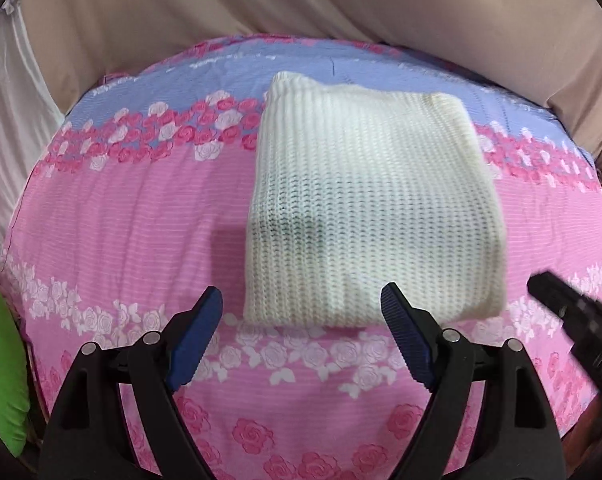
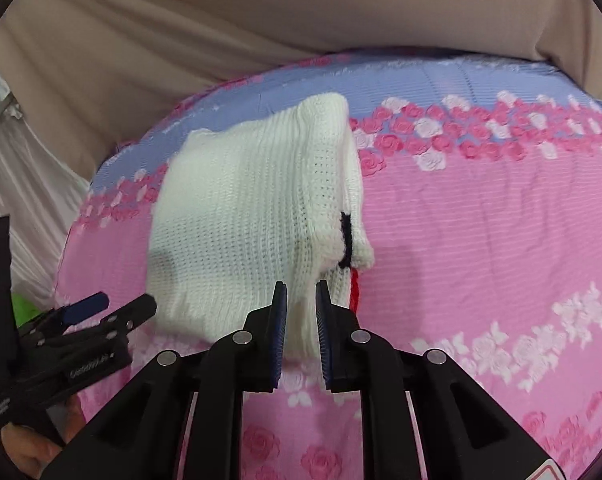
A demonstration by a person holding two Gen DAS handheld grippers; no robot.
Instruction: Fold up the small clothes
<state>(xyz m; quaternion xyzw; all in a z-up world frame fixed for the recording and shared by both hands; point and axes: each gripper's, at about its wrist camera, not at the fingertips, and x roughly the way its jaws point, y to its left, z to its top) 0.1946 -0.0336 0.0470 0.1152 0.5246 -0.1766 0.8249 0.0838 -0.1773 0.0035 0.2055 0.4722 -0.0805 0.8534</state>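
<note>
Folded sweater (image 1: 373, 204) on floral bedsheet (image 1: 121, 220)

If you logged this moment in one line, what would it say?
white knit garment: folded, on floral bedsheet | left gripper: open, empty | right gripper: nearly closed at garment's near edge

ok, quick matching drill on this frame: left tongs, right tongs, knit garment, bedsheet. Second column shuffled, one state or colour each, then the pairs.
Column 1:
1. left tongs
2. right tongs
3. knit garment
4. bedsheet

Column 2:
A. pink with a rose print
B. spread wide open, gripping nothing
C. cream white, folded into a block
D. nearly closed, at the garment's near edge; a grip on it cannot be told

Pairs: 1-B, 2-D, 3-C, 4-A
</note>
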